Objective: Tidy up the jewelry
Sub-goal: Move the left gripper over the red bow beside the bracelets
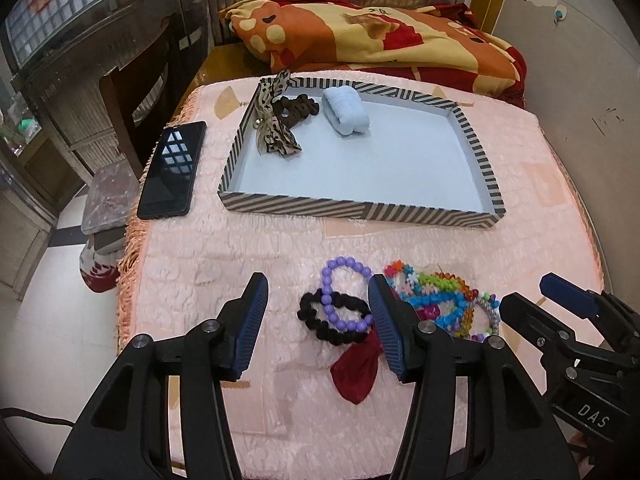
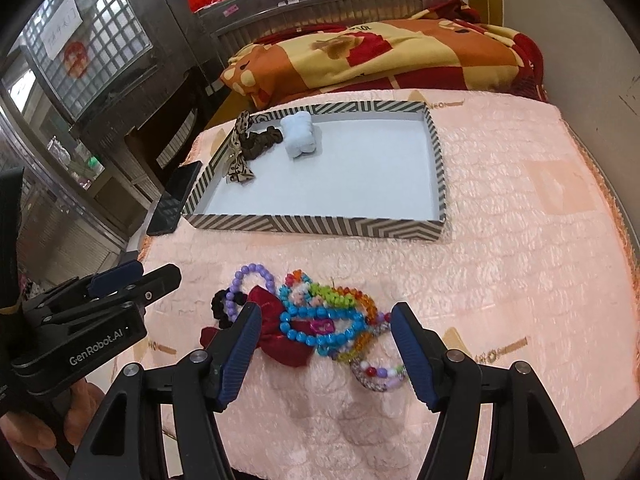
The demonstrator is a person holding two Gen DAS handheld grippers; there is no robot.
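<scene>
Left gripper (image 1: 318, 308) is hovering with jaws parted and empty, the purple bead bracelet (image 1: 343, 292) and black scrunchie (image 1: 332, 320) lying between them. Right gripper (image 2: 326, 330) is likewise gaping over the tangled bracelet pile (image 2: 324, 316). Risk: interlinked pieces could lift together and drop short of the striped tray (image 1: 360, 210) ahead.

Left gripper (image 1: 318, 308) & right gripper (image 2: 326, 334) side by side, angled down, jaws apart, nothing held.
</scene>
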